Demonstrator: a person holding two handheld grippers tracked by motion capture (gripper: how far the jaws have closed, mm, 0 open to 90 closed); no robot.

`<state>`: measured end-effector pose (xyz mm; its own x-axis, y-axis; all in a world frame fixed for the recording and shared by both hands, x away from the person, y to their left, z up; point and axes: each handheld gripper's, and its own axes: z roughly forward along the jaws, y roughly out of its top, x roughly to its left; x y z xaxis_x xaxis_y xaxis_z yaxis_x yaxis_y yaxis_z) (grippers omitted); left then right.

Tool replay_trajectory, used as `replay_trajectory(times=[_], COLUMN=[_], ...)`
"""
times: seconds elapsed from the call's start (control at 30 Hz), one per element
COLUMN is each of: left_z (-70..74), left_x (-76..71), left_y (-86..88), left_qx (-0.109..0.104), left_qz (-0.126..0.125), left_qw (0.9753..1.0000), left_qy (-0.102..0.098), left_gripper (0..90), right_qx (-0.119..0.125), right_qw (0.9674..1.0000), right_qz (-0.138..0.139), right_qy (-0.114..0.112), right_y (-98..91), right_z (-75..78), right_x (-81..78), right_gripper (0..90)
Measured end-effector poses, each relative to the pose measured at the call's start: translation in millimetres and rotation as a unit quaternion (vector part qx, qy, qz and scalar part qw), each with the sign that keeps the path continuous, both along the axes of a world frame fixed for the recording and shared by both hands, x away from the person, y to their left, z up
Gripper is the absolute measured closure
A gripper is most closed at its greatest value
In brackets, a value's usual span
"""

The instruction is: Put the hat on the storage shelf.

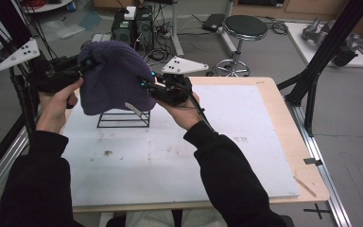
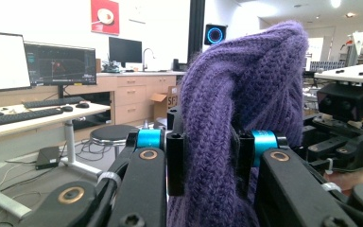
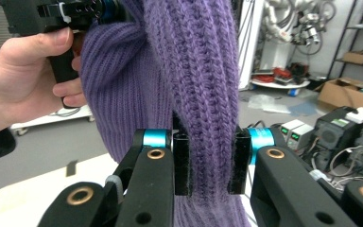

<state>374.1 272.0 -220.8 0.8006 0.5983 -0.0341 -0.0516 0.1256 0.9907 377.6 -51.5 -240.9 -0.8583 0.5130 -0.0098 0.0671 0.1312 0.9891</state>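
Scene: a person at a white-topped surface [image 1: 179, 151] lifts a purple knit hat [image 1: 115, 78] between two tools, one in each hand.
Left hand-held gripper [image 1: 89, 63]: pinching a thick fold of the hat near its crown; in the left gripper view its black pads [image 2: 176, 163] press into the wool from both sides.
Right hand-held gripper [image 1: 146, 84]: clamped on the hat's opposite side, lower down near the brim; in the right gripper view a ribbed band of knit [image 3: 208, 142] is squeezed between its pads.
Hat: hangs in the air between the two hand-held grippers, clear of the surface, its body sagging below the left one's grip.
Wire rack [image 1: 124, 119]: a small black frame standing on the surface directly beneath the hat, just below and left of the right hand-held gripper.
Hands: the left hand [image 3: 23, 80] wraps its tool's handle just beside the hat.
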Motion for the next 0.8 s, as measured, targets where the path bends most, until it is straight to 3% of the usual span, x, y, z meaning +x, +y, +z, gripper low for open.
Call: replay_trajectory(times=[0.47,0.6,0.8], left_z=[23.9,23.3,9.8], left_x=[26.1,30.2,34.2], left_y=[3.8,4.2,5.6], left_qx=[0.024,0.019,0.000], left_qz=[0.035,0.043,0.054], left_qw=[0.9986,0.9975,0.9979], left_qy=[-0.032,-0.053,-0.037], left_gripper=[74.3,74.3,74.4], right_qx=[0.005,0.011,-0.005], right_qw=[0.9991,0.9980,0.9978], right_qz=[-0.039,-0.056,-0.064], right_qy=[-0.015,-0.025,-0.018], right_y=[17.5,23.0,29.8], right_z=[14.8,16.3,11.1], right_x=[19.0,20.6,22.6], right_gripper=[77.9,77.4,76.9])
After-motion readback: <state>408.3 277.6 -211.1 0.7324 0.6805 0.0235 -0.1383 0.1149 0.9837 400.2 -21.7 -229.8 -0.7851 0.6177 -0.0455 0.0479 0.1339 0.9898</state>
